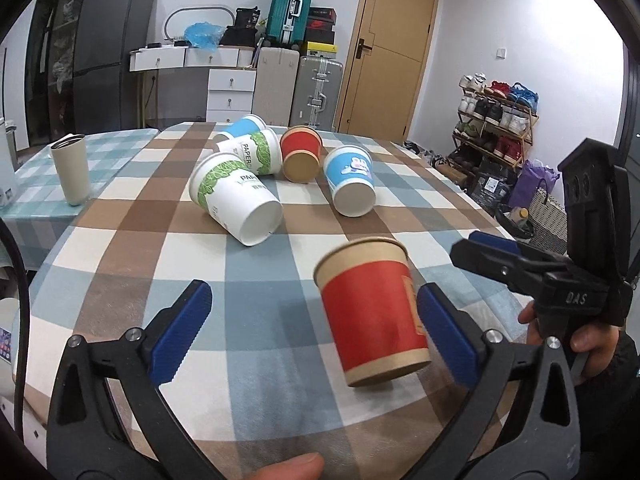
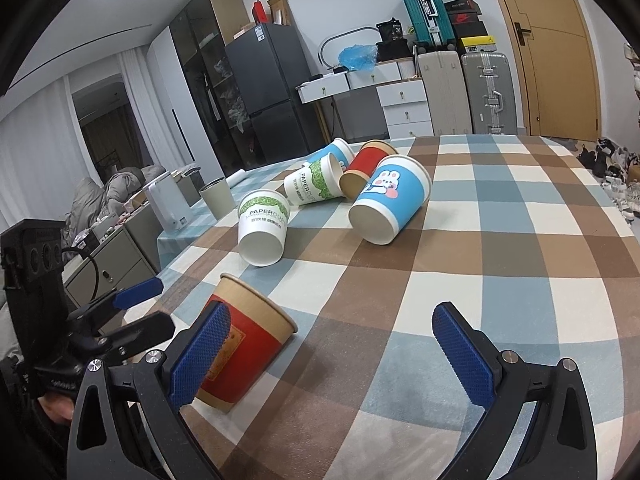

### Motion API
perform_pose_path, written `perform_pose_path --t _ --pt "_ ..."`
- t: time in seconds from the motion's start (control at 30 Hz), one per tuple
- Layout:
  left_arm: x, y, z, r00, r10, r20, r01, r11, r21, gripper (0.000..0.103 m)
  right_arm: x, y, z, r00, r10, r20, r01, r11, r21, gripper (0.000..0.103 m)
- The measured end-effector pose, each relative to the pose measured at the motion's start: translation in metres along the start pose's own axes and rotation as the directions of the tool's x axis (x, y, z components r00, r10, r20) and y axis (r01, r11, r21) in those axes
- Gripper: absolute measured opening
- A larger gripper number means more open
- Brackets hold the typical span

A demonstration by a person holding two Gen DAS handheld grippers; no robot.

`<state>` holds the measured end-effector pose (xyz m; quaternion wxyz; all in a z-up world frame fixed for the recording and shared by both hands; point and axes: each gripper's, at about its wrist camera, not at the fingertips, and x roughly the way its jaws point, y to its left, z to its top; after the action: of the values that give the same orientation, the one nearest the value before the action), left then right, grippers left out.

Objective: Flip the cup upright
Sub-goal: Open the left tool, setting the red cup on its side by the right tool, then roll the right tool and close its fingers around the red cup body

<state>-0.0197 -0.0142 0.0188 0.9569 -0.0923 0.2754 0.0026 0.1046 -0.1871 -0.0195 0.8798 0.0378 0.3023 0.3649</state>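
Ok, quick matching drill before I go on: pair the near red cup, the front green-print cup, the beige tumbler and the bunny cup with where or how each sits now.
Things:
1. near red cup
2. front green-print cup
3. beige tumbler
4. bunny cup

States:
A. on its side, base toward both cameras, blue band
B. upright at the far left, apart from the cluster
C. mouth up, between the open fingers of the left gripper
D. on its side, white base toward the left wrist camera

Pairs: 1-C, 2-D, 3-B, 4-A
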Motion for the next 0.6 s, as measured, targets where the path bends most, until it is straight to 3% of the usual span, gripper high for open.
perform_pose_path --t 0.6 --pt "0.018 0.034 -0.001 0.994 0.03 0.109 -0.033 0.999 0.024 0.102 0.01 0.019 -0.004 0.999 0.033 -0.034 -0.034 0.999 -0.011 0.103"
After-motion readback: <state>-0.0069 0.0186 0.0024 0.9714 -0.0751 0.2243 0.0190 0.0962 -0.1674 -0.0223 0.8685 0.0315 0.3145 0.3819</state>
